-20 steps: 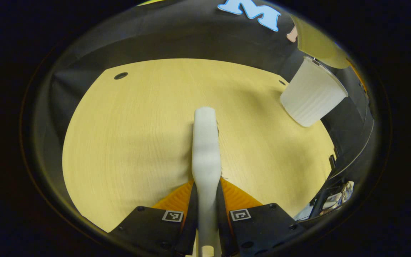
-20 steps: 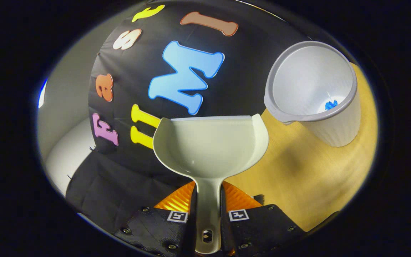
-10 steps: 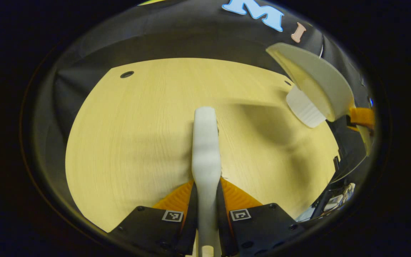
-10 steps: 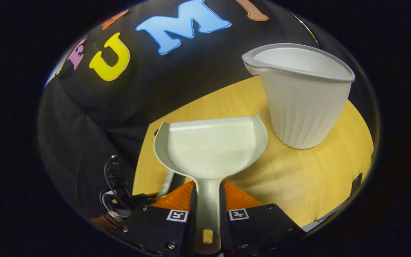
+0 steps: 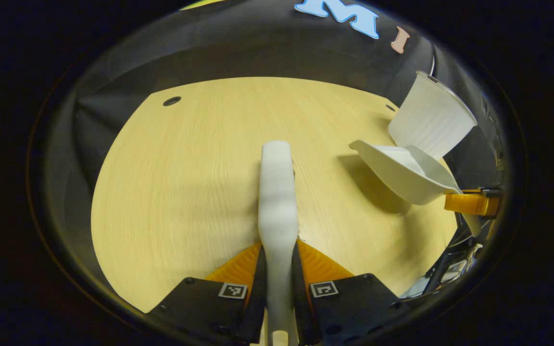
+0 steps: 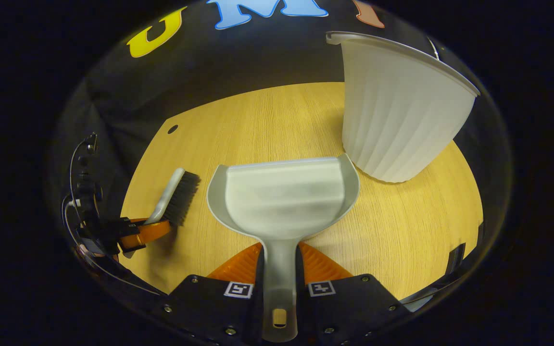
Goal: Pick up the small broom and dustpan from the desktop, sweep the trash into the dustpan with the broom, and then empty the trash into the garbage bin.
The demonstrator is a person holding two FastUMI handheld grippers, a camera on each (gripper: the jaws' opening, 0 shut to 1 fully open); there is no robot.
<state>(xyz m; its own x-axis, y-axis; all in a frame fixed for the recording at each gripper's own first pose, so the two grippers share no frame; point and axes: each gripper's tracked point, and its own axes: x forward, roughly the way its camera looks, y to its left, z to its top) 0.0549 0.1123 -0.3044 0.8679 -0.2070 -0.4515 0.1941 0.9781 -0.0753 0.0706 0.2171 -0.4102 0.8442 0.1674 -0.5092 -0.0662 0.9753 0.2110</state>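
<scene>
My left gripper (image 5: pixel 278 259) is shut on the small white broom (image 5: pixel 277 192), whose back runs forward over the wooden desktop (image 5: pixel 185 182). In the right gripper view the broom (image 6: pixel 173 197) shows its black bristles at the left, held in the left gripper (image 6: pixel 137 230). My right gripper (image 6: pixel 279 264) is shut on the handle of the pale grey dustpan (image 6: pixel 284 194), which hangs level just above the desktop (image 6: pixel 258 120) with nothing in its scoop. The dustpan (image 5: pixel 402 173) sits right of the broom in the left gripper view. The white ribbed garbage bin (image 6: pixel 397 110) stands just beyond the dustpan's right corner; its inside is hidden.
The bin (image 5: pixel 431 120) stands at the desktop's far right corner. A small round hole (image 5: pixel 171 101) marks the far left of the desktop. Black cloth walls close the booth behind and to the sides. The desktop's right edge (image 5: pixel 450 226) drops off near the right gripper.
The right gripper has swung the dustpan down from above the bin's mouth to low over the desktop, now level beside the bin. The left gripper and broom have stayed put.
</scene>
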